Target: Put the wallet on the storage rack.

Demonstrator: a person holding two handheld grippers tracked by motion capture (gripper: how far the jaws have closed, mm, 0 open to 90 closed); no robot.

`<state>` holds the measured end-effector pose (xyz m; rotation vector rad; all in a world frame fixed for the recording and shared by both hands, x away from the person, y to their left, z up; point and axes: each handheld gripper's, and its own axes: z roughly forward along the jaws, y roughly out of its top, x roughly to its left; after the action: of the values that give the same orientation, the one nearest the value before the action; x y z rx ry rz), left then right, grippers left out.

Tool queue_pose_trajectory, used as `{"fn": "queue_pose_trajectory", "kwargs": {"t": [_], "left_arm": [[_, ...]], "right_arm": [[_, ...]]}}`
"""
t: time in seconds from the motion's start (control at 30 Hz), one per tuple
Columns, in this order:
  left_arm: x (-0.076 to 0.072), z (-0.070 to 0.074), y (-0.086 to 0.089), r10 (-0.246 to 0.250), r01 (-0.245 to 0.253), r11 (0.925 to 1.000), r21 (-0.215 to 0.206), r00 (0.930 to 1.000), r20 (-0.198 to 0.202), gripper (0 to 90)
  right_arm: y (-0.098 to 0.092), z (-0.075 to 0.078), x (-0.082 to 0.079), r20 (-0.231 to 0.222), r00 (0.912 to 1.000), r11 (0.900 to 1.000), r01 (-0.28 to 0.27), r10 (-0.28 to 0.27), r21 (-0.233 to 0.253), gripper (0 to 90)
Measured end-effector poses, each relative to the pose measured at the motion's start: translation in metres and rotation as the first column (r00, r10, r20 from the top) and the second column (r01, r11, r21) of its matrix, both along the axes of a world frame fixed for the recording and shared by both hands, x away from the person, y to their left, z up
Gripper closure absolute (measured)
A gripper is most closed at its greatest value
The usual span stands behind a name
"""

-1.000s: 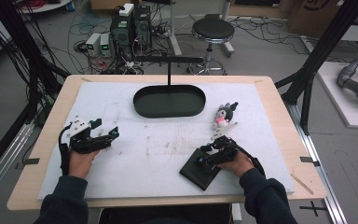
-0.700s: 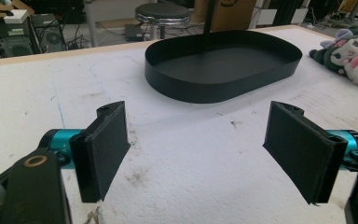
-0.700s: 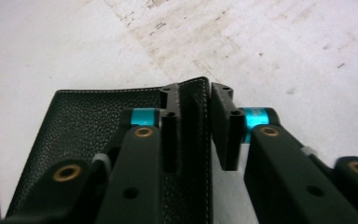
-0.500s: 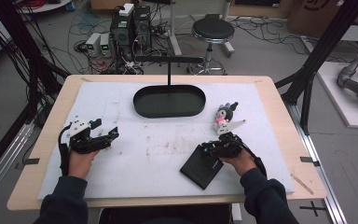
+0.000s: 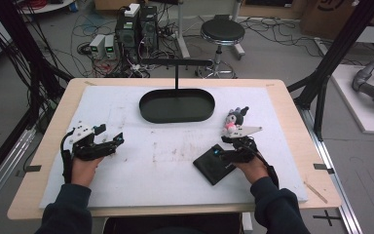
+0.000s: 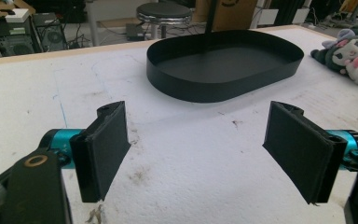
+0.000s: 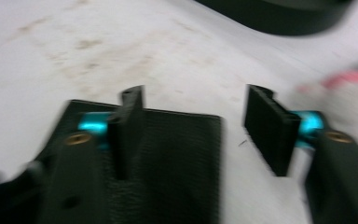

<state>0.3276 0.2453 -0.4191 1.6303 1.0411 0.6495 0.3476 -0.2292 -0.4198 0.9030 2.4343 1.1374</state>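
Since the frame 1 second ago, the right gripper (image 5: 222,148) has slid off the middle of the black wallet (image 5: 215,166) toward the plush toy (image 5: 233,120), and its jaws are now spread with nothing between them. In the right gripper view, the wallet (image 7: 168,158) lies flat on the white mat (image 7: 74,60) under the left jaw, while the other jaw stands over bare mat. The left gripper (image 5: 116,141) hovers released, well apart, facing the black oval tray (image 6: 223,63). The toy (image 6: 352,51) lies just beside the tray.
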Motion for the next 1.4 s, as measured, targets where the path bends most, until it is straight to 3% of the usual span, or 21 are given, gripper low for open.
{"fn": "queue_pose_trajectory", "kwargs": {"t": [0.1, 0.2, 0.27, 0.3, 0.37, 0.47, 0.53, 0.57, 0.6, 0.67, 0.73, 0.77, 0.8, 0.83, 0.87, 0.9, 1.03, 1.13, 1.27, 1.4], "left_arm": [[0.000, 0.000, -0.001, -0.001, 0.001, 1.0000, 0.000, 1.0000, -0.005, 21.5], [0.000, 0.000, -0.001, -0.003, 0.003, 1.0000, -0.001, 1.0000, -0.003, 21.5], [0.000, 0.000, -0.001, -0.004, 0.004, 1.0000, 0.000, 1.0000, -0.004, 21.5], [0.000, 0.000, -0.002, -0.004, 0.004, 1.0000, 0.001, 1.0000, -0.005, 21.5], [0.001, 0.000, -0.002, -0.006, 0.006, 1.0000, 0.003, 1.0000, -0.008, 21.8], [0.001, 0.000, -0.001, -0.003, 0.003, 1.0000, 0.002, 1.0000, -0.009, 21.8], [0.001, 0.000, -0.001, -0.002, 0.002, 1.0000, 0.000, 0.9999, -0.011, 21.9], [0.001, 0.000, -0.001, -0.002, 0.002, 1.0000, -0.001, 0.9999, -0.011, 21.8], [0.001, 0.000, -0.001, -0.002, 0.002, 1.0000, -0.001, 0.9999, -0.012, 21.8], [0.000, 0.000, -0.001, -0.002, 0.002, 1.0000, -0.001, 0.9999, -0.012, 21.9], [0.000, 0.000, -0.001, -0.002, 0.002, 1.0000, 0.000, 0.9999, -0.013, 21.9], [0.000, 0.000, -0.001, -0.001, 0.001, 1.0000, -0.001, 0.9999, -0.014, 21.9], [0.000, 0.000, -0.001, -0.001, 0.001, 1.0000, -0.001, 0.9999, -0.014, 21.9], [0.000, 0.000, -0.001, -0.001, 0.001, 1.0000, -0.001, 0.9999, -0.014, 21.9], [0.001, 0.000, -0.001, -0.002, 0.002, 1.0000, -0.001, 0.9999, -0.014, 21.9], [0.001, 0.000, -0.001, -0.003, 0.003, 1.0000, 0.001, 0.9999, -0.014, 21.9], [0.001, -0.001, -0.001, -0.003, 0.003, 1.0000, 0.000, 0.9999, -0.014, 21.9], [0.001, -0.001, -0.001, -0.004, 0.004, 1.0000, -0.002, 0.9999, -0.015, 21.9], [0.001, -0.001, 0.000, -0.001, 0.001, 1.0000, -0.003, 0.9999, -0.015, 21.9], [0.002, -0.001, 0.001, 0.002, -0.002, 1.0000, -0.008, 0.9999, -0.015, 22.0]], "right_arm": [[0.017, -0.002, -0.010, 0.034, 0.9909, 0.990, -0.128, 0.130, -0.053, 25.2], [0.031, -0.003, -0.017, 0.068, 0.9666, 0.968, -0.242, 0.247, -0.073, 22.0], [0.038, -0.006, -0.018, 0.066, 0.9636, 0.963, -0.253, 0.259, -0.092, 22.0], [0.046, -0.010, -0.020, 0.037, 0.9626, 0.957, -0.262, 0.268, -0.126, 21.9], [0.052, -0.012, -0.022, 0.044, 0.9551, 0.946, -0.283, 0.293, -0.159, 21.9], [0.056, -0.012, -0.025, 0.050, 0.9504, 0.940, -0.294, 0.307, -0.173, 21.4], [0.060, -0.015, -0.027, 0.044, 0.9464, 0.929, -0.304, 0.320, -0.208, 21.4], [0.062, -0.019, -0.027, 0.047, 0.9451, 0.917, -0.300, 0.323, -0.264, 24.4], [0.062, -0.019, -0.027, 0.047, 0.9451, 0.917, -0.300, 0.323, -0.264, 24.4], [0.061, -0.017, -0.027, 0.069, 0.9513, 0.920, -0.270, 0.300, -0.285, 39.2], [0.059, -0.015, -0.025, 0.054, 0.9574, 0.927, -0.259, 0.284, -0.272, 45.4], [0.058, -0.012, -0.027, 0.063, 0.9507, 0.922, -0.276, 0.303, -0.273, 62.4], [0.058, -0.012, -0.027, 0.063, 0.9507, 0.922, -0.276, 0.303, -0.273, 62.4], [0.058, -0.011, -0.029, 0.071, 0.9496, 0.922, -0.276, 0.305, -0.272, 69.4], [0.058, -0.011, -0.029, 0.071, 0.9496, 0.922, -0.276, 0.305, -0.272, 69.4], [0.057, -0.009, -0.029, 0.065, 0.9512, 0.925, -0.275, 0.302, -0.263, 75.2], [0.055, -0.008, -0.030, 0.075, 0.9518, 0.927, -0.269, 0.297, -0.262, 80.6], [0.053, -0.005, -0.030, 0.076, 0.9542, 0.935, -0.265, 0.289, -0.236, 83.1], [0.047, 0.005, -0.028, 0.085, 0.9593, 0.957, -0.257, 0.269, -0.131, 83.8], [0.044, 0.017, -0.028, 0.100, 0.9574, 0.962, -0.268, 0.271, -0.042, 84.1]]}}
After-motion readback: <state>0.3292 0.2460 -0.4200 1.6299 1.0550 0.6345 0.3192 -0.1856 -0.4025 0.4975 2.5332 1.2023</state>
